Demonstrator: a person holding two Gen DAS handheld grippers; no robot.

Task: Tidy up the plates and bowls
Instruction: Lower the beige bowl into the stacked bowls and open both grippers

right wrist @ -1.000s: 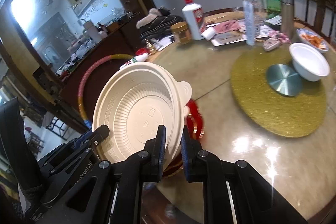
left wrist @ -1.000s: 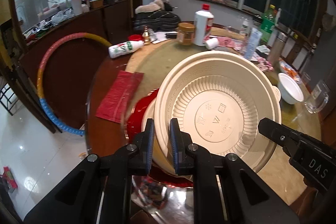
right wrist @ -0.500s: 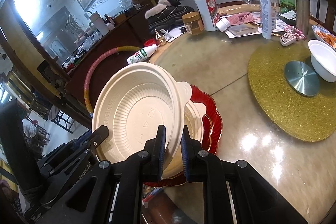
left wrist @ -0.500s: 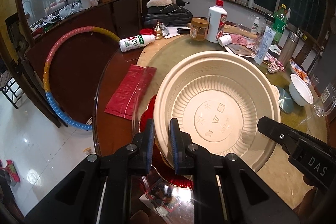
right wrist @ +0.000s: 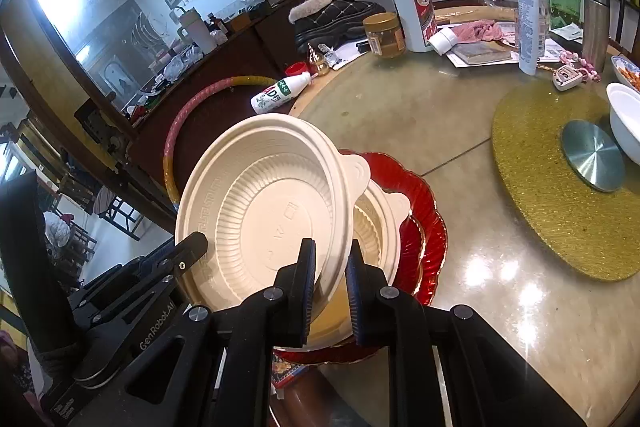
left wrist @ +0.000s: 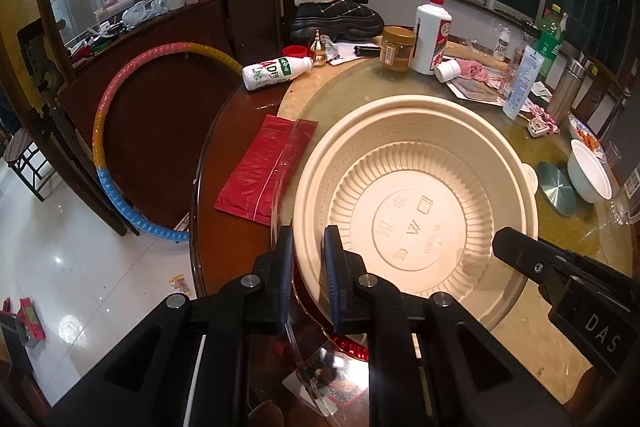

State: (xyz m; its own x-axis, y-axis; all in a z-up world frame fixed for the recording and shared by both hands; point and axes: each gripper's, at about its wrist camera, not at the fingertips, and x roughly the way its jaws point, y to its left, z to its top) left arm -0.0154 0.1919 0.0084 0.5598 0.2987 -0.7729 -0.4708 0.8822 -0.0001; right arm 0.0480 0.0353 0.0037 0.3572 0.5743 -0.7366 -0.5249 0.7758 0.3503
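1. At the far left, a hula hoop (left wrist: 105, 131) in pink, yellow and blue leans against the dark sideboard (left wrist: 200, 27), off the edge of the counter (right wrist: 440, 115).
2. A red plastic bag (left wrist: 264, 167) lies flat on the dark wooden rim of the counter, with a white drink bottle (left wrist: 276, 71) on its side farther back.
3. The left gripper (left wrist: 307, 279) is clamped on the left rim of the beige bowl (left wrist: 412, 211), one finger inside the wall and one outside.
4. The beige bowl is held tilted, lifted clear of the stack below, its ribbed inside and the stamped symbols on its base facing the left wrist camera.
5. Under it sits a second beige bowl (right wrist: 380, 223) (same tabbed shape), nested on a red plate (right wrist: 424, 211) with a scalloped edge, near the counter's front edge.
6. The right gripper (right wrist: 330, 287) is closed on the opposite rim of the lifted bowl, its fingers pinching the wall.
7. To the right, a gold round mat (right wrist: 560, 187) carries a metal disc (right wrist: 592, 155), and a white bowl (right wrist: 624, 119) rests just beside the disc.
8. At the back stand a white bottle with a red cap (right wrist: 412, 11) and a jar (right wrist: 385, 35), close together.
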